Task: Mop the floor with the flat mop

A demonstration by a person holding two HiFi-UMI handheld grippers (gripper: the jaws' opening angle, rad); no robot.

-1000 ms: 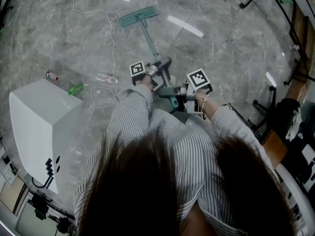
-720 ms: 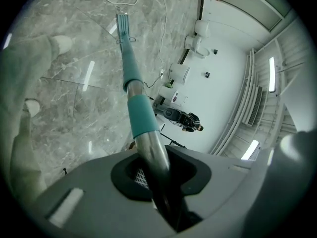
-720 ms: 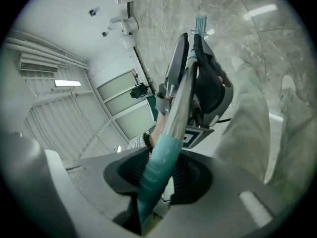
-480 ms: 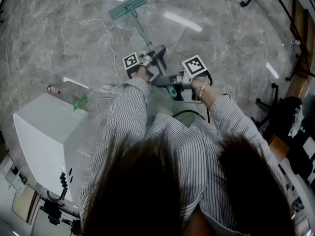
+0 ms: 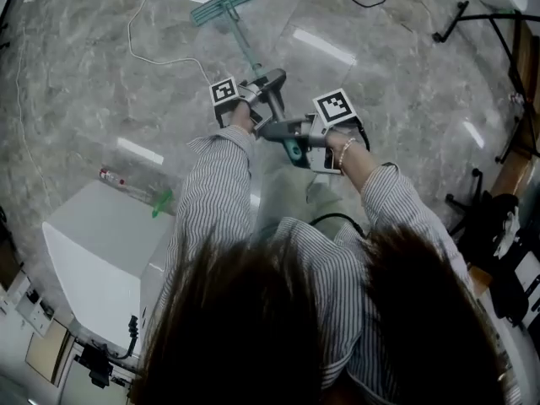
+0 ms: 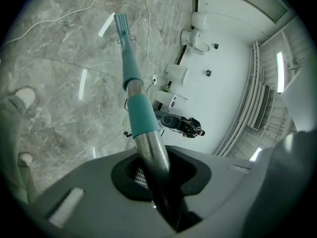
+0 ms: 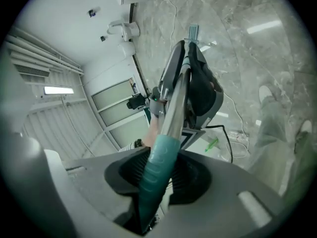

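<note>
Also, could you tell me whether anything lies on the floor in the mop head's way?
A white cable lies on the floor left of the mop head and curves back toward the mop handle; a leftward sweep would probably catch it. Nothing else shows close to the head.

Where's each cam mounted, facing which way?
Head view: on the person's head, facing steeply down; hair, sleeves, left gripper and right gripper on the mop handle.
Left gripper view: on that gripper, looking down the handle to the mop head; a shoe shows.
Right gripper view: on that gripper, looking along the teal grip at the left gripper.
Shared: head and left gripper views show the mop head.
</note>
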